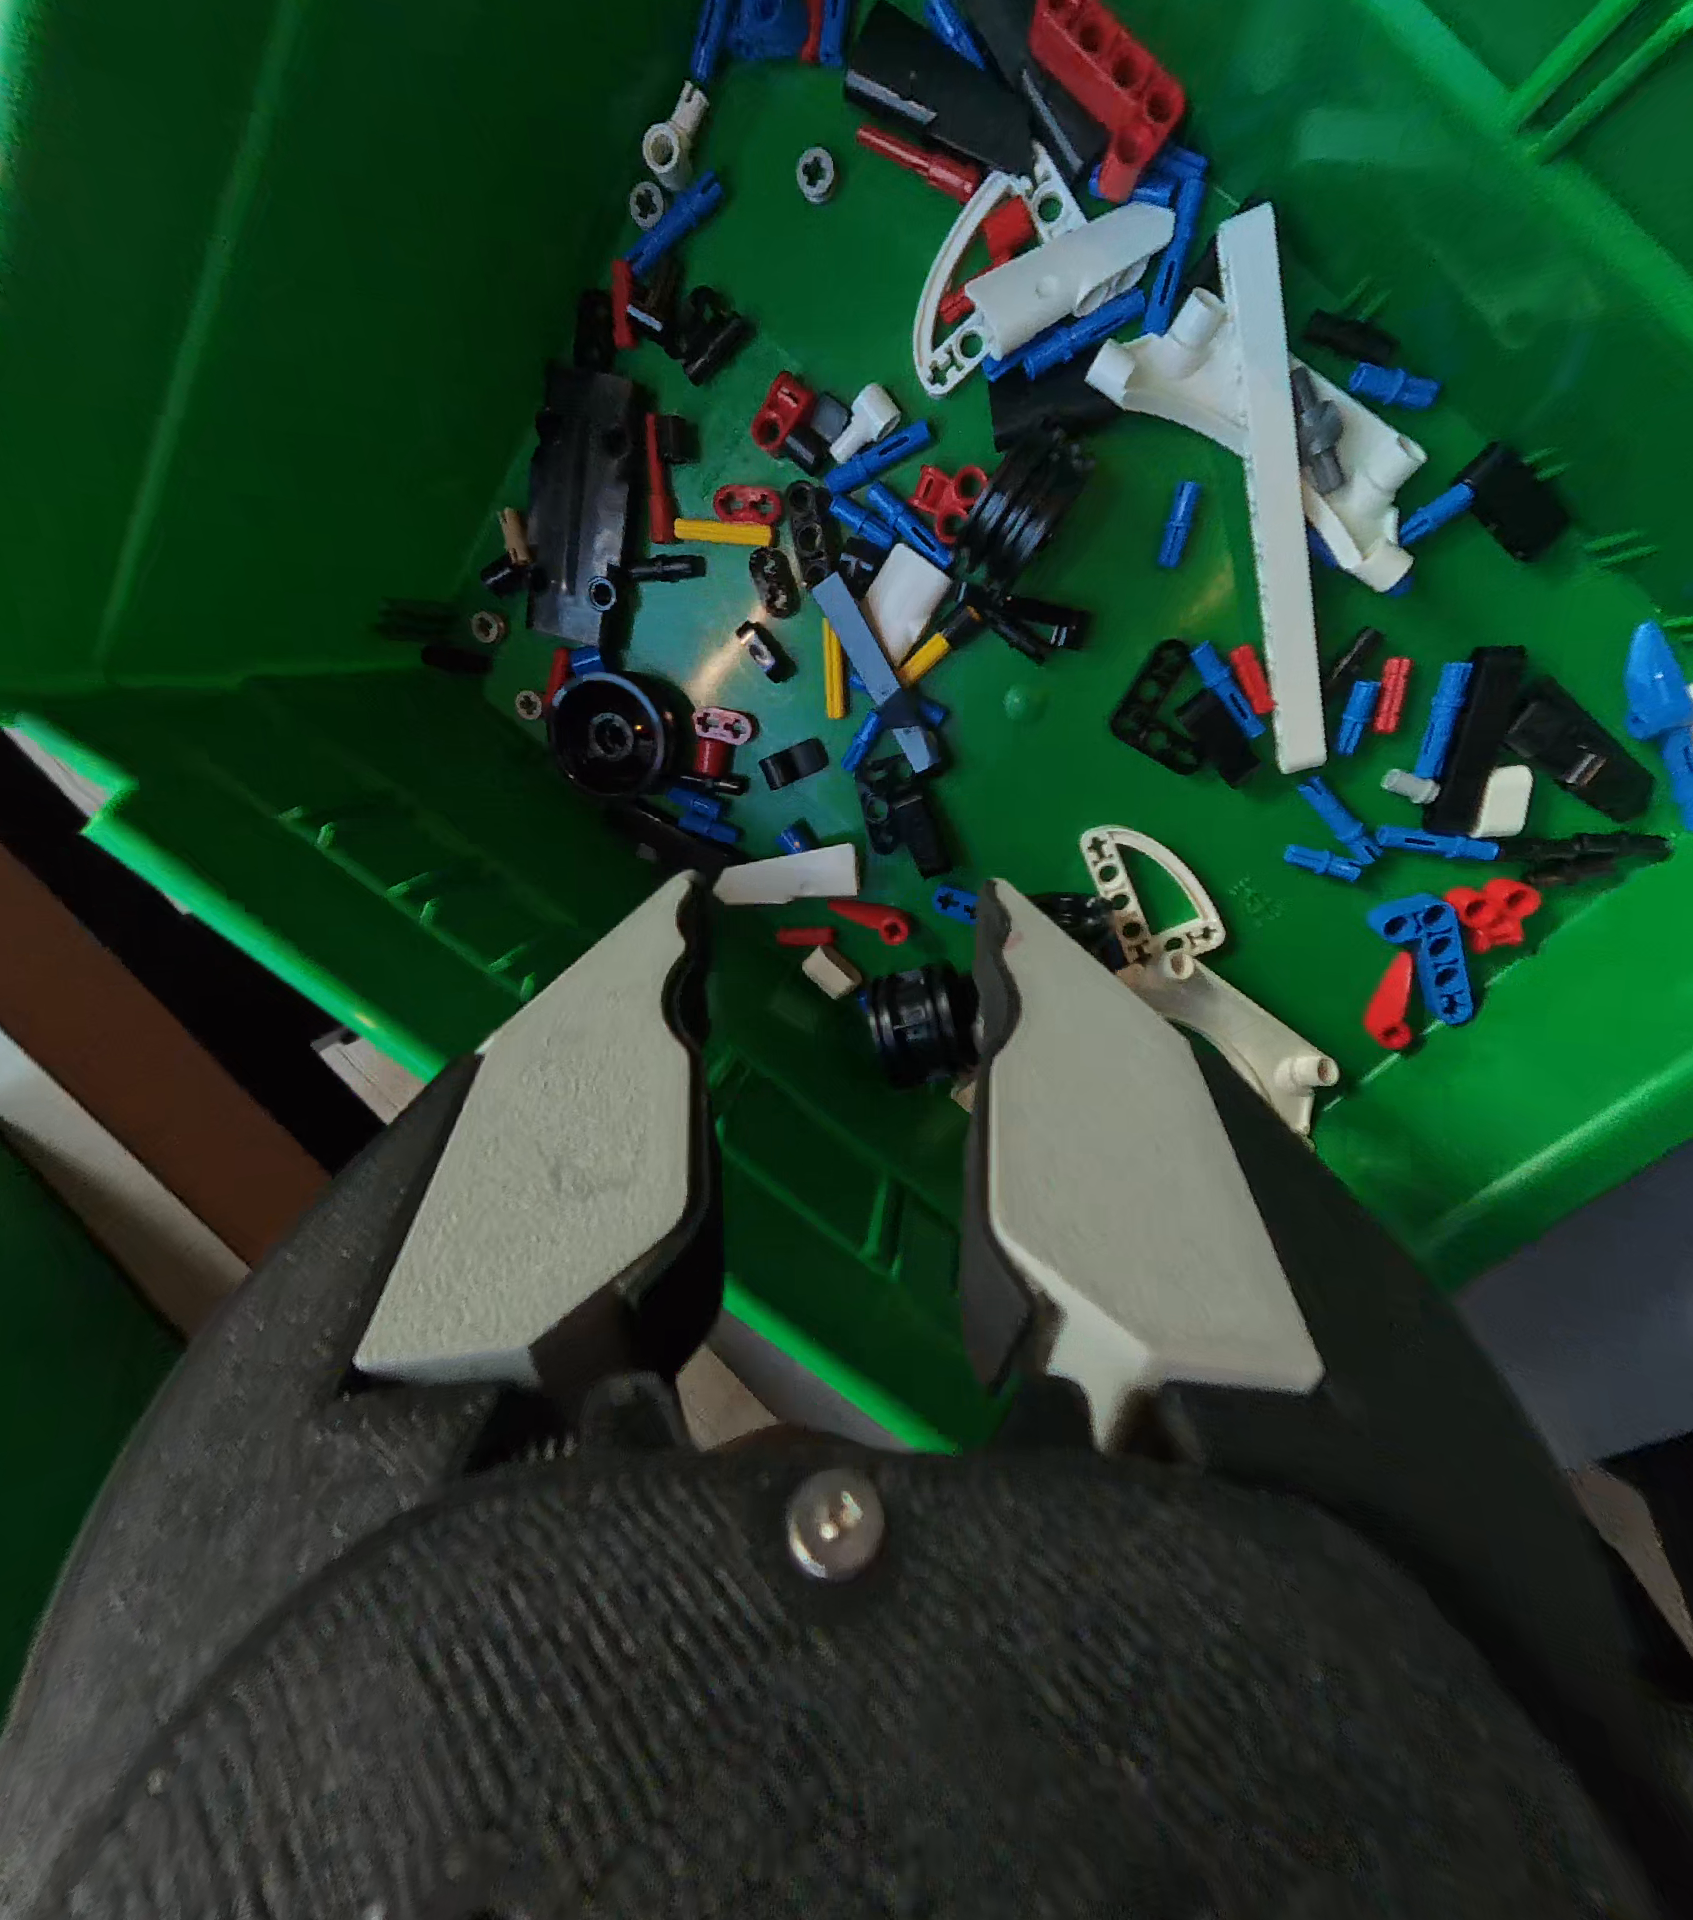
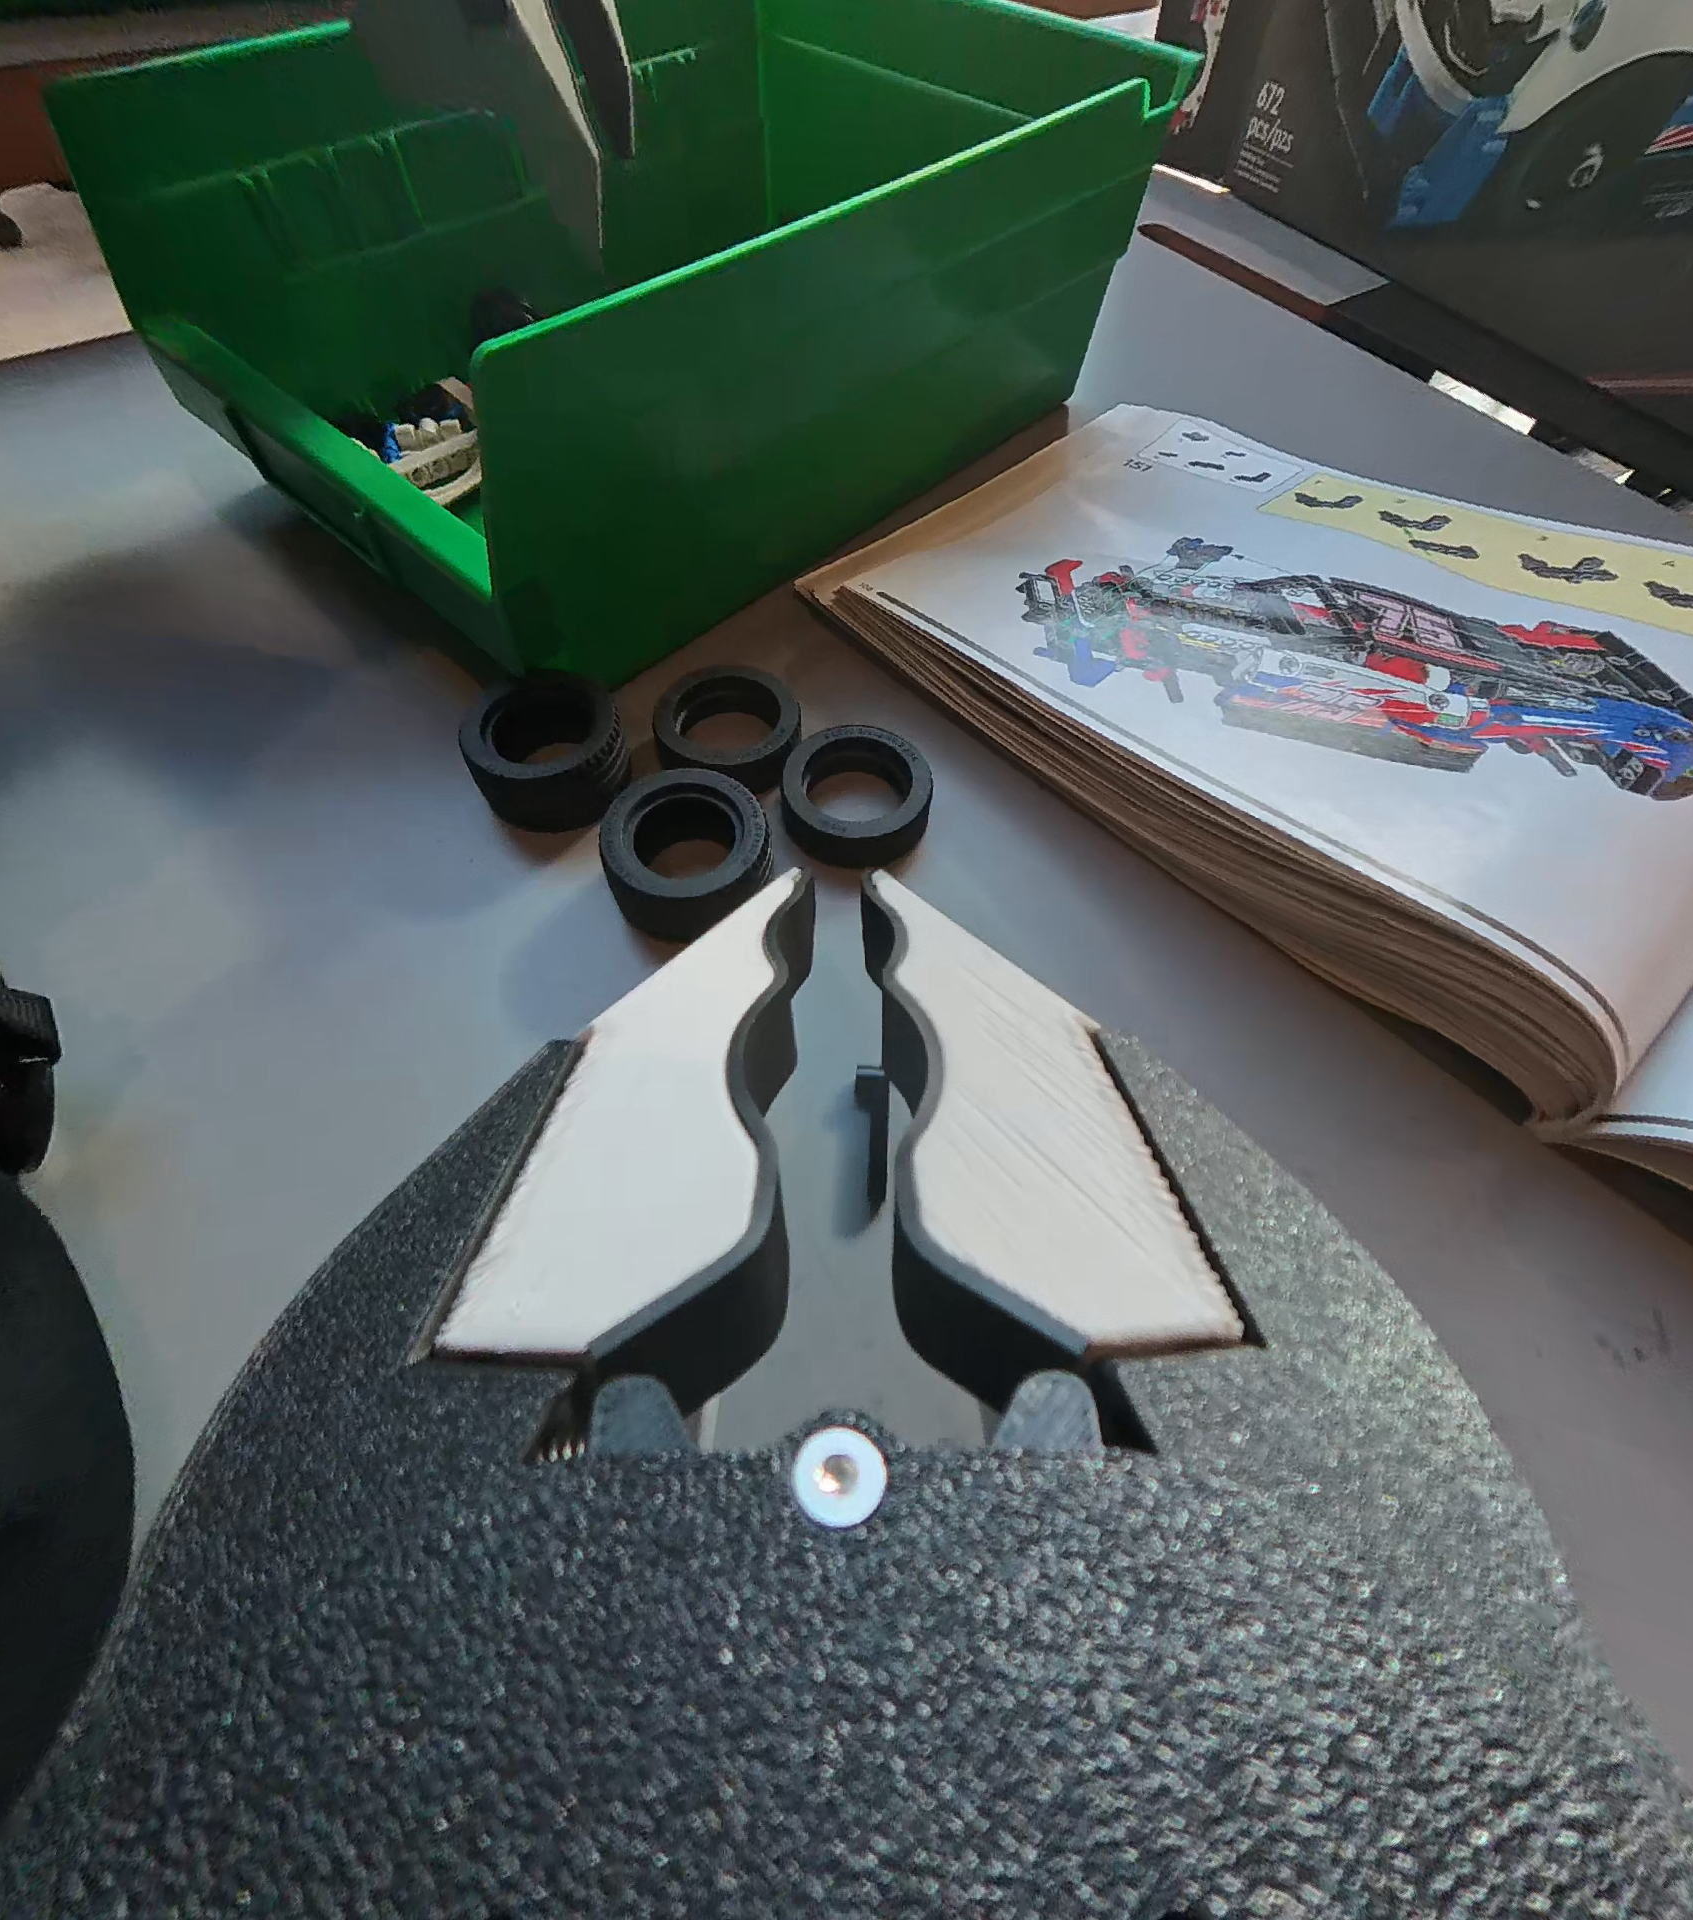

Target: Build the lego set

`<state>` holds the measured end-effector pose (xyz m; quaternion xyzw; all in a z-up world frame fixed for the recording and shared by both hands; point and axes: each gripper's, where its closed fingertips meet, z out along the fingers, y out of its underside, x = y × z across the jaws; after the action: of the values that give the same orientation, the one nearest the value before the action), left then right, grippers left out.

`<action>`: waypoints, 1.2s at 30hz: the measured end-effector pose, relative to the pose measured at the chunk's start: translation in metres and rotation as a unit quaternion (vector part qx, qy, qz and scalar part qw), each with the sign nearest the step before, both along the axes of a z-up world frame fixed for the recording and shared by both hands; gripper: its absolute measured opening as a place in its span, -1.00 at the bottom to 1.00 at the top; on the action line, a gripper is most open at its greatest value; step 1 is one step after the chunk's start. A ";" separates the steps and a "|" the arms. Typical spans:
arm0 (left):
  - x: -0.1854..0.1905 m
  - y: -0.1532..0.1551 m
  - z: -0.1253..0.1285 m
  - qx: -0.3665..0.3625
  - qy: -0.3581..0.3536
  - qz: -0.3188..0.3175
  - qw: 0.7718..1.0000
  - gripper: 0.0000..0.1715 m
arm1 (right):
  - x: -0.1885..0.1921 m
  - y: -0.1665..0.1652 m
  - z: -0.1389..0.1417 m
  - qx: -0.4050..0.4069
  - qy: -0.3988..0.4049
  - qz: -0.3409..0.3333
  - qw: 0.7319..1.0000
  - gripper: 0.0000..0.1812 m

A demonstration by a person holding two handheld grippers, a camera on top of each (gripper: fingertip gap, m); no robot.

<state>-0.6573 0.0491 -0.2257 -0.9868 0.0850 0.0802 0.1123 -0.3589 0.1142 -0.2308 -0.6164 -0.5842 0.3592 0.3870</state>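
Grey table (image 2: 198, 727); green bin (image 1: 198, 416). Left hand-held gripper (image 1: 837, 914) spread, empty; black wheel hub (image 1: 915, 1023) at 5 o'clock, touching right finger. Right hand-held gripper (image 2: 837, 883) nearly closed, empty; farther.

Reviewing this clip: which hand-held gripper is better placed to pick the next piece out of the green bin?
Left. The left hand-held gripper is open over the green bin, right by a black wheel hub. The right hand-held gripper is outside it, near four black tyres.

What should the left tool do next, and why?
Probably ease the left tool down around the black wheel hub and close. It hangs open inside the green bin, the hub lies just below its tips, and four black tyres wait on the table.
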 end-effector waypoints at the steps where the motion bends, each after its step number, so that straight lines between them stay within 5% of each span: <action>1: -0.003 0.001 0.004 0.011 -0.004 0.006 1.000 -0.41 | -0.001 0.000 0.000 -0.001 0.000 0.001 1.000 -0.91; 7: -0.029 0.016 0.023 0.074 -0.019 0.053 0.996 -0.36 | -0.006 -0.003 -0.002 0.005 -0.009 0.009 1.000 -0.91; 19: -0.047 0.057 0.012 0.088 -0.009 0.064 0.994 -0.55 | -0.003 -0.004 0.000 0.007 -0.009 0.006 1.000 -0.91; 30: -0.067 0.055 0.010 0.065 0.033 0.080 0.994 -0.73 | -0.001 -0.004 -0.001 0.004 -0.004 0.005 1.000 -0.91; 36: -0.059 0.060 0.008 0.068 -0.019 0.088 0.994 -0.77 | 0.002 -0.003 -0.002 0.002 -0.004 0.002 1.000 -0.92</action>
<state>-0.7167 0.1092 -0.2174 -0.9819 -0.0096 0.0761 0.1734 -0.3570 0.1115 -0.2328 -0.6158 -0.5875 0.3564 0.3855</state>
